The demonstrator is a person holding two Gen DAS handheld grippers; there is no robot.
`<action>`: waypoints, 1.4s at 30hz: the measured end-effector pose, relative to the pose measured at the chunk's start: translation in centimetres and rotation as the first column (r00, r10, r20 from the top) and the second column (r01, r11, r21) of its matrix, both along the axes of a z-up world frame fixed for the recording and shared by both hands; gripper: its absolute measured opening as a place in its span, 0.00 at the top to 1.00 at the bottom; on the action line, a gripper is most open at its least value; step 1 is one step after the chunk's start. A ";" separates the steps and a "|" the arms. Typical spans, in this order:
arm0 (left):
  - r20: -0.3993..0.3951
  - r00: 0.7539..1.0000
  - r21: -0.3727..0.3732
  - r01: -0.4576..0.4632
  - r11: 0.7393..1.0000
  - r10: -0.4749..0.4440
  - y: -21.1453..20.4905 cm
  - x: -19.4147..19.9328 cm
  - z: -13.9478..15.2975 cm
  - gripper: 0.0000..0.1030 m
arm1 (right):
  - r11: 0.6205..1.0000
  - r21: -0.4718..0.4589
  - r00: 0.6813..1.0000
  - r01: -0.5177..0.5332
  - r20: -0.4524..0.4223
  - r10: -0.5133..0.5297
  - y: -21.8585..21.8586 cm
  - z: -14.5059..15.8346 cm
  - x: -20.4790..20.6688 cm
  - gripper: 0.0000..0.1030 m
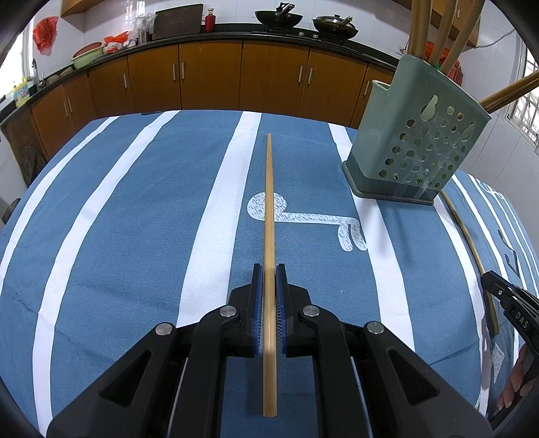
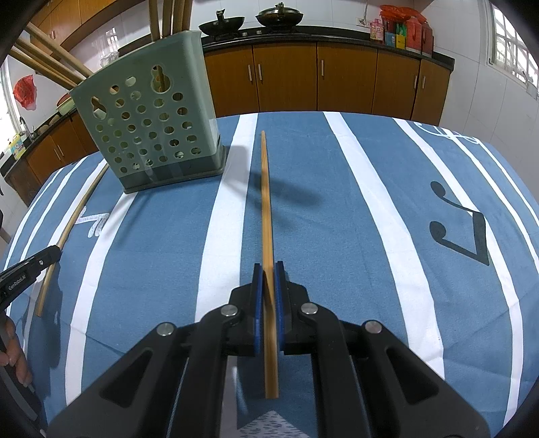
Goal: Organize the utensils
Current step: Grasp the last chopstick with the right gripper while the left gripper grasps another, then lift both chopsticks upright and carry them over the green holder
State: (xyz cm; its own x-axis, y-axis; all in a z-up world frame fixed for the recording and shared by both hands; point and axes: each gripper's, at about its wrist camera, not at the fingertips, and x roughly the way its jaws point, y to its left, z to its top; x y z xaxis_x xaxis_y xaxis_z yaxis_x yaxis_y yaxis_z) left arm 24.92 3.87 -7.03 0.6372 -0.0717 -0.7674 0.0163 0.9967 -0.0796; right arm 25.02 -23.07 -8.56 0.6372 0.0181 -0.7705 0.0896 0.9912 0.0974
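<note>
A bamboo chopstick points straight ahead over the blue striped tablecloth, with my left gripper shut on it. My right gripper is shut on a second chopstick, held the same way. A green perforated utensil holder stands ahead between the two grippers, with several chopsticks upright and leaning in it. In the left wrist view the right gripper shows at the right edge with its chopstick. In the right wrist view, the holder is at upper left and the left gripper with its chopstick at the left edge.
Beyond the table runs a dark counter over brown cabinets, with two woks on a stove. Windows are on the right wall. A person's fingers show at the frame edge.
</note>
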 end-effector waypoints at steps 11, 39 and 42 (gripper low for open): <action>-0.002 1.000 0.049 0.022 0.999 -0.022 -0.5 -1.2 0.1 0.92 | 1.000 0.014 1.000 0.000 0.003 0.000 -0.1 0.0 -1.0 0.92; 0.300 0.953 -0.029 0.042 0.999 -0.031 2.3 -5.5 12.7 0.93 | 1.000 0.009 0.922 0.024 0.386 -0.025 -2.3 13.4 -5.7 0.92; 0.328 0.944 -0.030 0.050 0.998 -0.038 2.3 -5.7 13.8 0.93 | 1.000 0.007 0.916 0.018 0.401 -0.020 -2.1 14.1 -5.6 0.92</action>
